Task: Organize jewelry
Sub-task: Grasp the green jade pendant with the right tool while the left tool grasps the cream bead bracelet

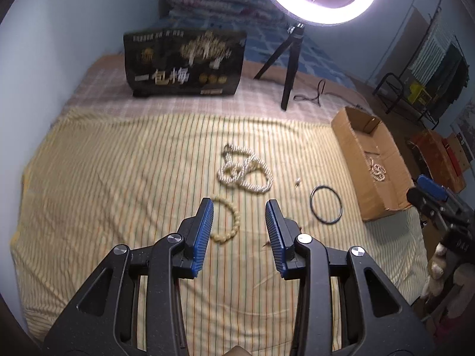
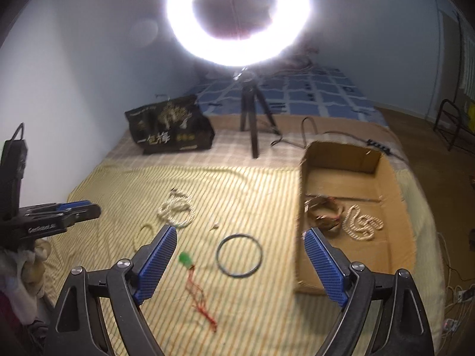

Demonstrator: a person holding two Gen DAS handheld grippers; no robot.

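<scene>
Hovering above the striped bedsheet (image 1: 118, 154), the left gripper (image 1: 239, 207) is narrowly parted and empty near the pearl necklace (image 1: 246, 169); the right gripper (image 2: 239, 235) gapes wide, empty, just left of the cardboard box (image 2: 397, 216).

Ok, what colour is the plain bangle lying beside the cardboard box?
Black bangle; clearest in the right wrist view.

Left gripper (image 1: 239, 207): jaws parted, nothing between (angled downward).
Right gripper (image 2: 240, 234): jaws spread wide, empty.
</scene>
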